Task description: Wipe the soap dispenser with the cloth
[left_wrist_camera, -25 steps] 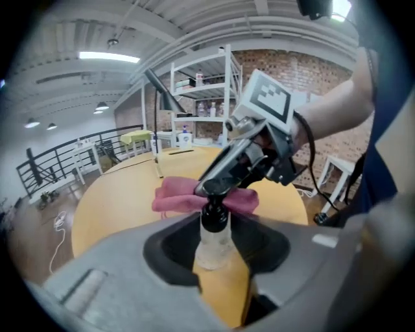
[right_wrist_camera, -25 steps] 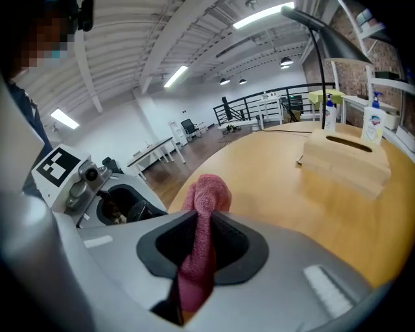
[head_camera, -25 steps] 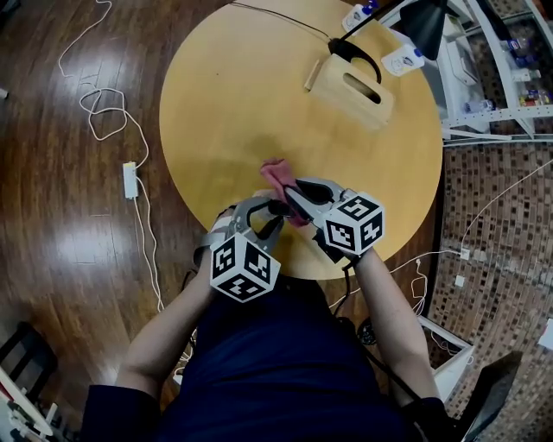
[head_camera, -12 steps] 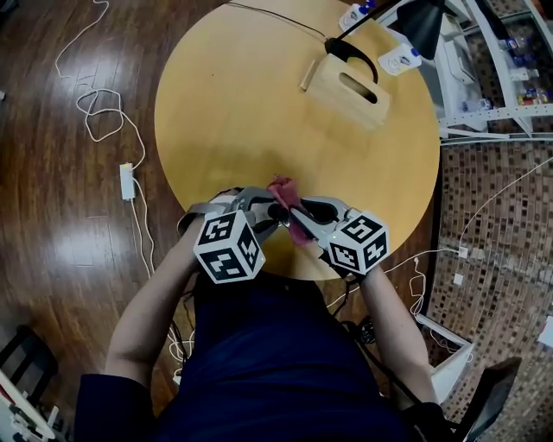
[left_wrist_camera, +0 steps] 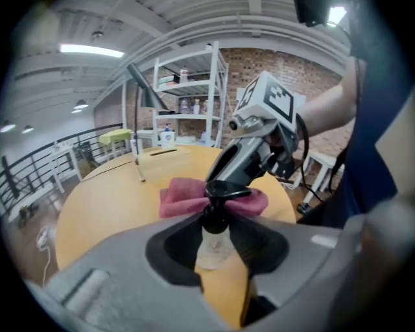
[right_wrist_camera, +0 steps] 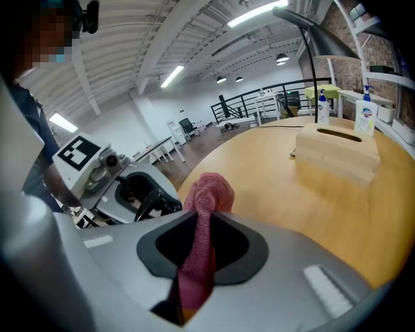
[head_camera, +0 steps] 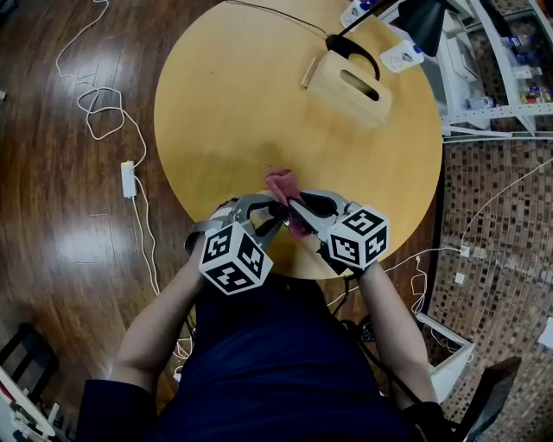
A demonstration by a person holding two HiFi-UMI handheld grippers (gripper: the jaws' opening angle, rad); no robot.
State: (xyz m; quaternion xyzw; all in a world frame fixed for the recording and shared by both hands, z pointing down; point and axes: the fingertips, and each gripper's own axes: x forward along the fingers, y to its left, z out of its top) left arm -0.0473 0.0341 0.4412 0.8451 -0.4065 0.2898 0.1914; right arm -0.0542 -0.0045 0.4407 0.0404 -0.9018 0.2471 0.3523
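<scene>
Soap dispenser [left_wrist_camera: 214,235]: a small clear bottle with a black pump top, standing upright between the left jaws and hanging over the near edge of the table [head_camera: 233,112].
Left gripper [left_wrist_camera: 214,249]: pinching the bottle's body; its jaws have just been closing slightly further on it.
Right gripper [right_wrist_camera: 194,272]: pinching the pink cloth [right_wrist_camera: 207,191], with the jaws pressing on a narrow fold that is running down between them.
Cloth position: bunching up beyond the right jaws; in the left gripper view it is lying just behind the pump head and appears to be touching it.
Gripper relation: the two sets of tips are meeting just inside the table's near edge, left gripper on the left, right gripper on the right.
Wooden box [head_camera: 350,86]: slotted, standing at the far right of the round table, well apart from the grippers.
Lamp [head_camera: 423,24]: black, leaning over the far right edge, just beyond the box.
</scene>
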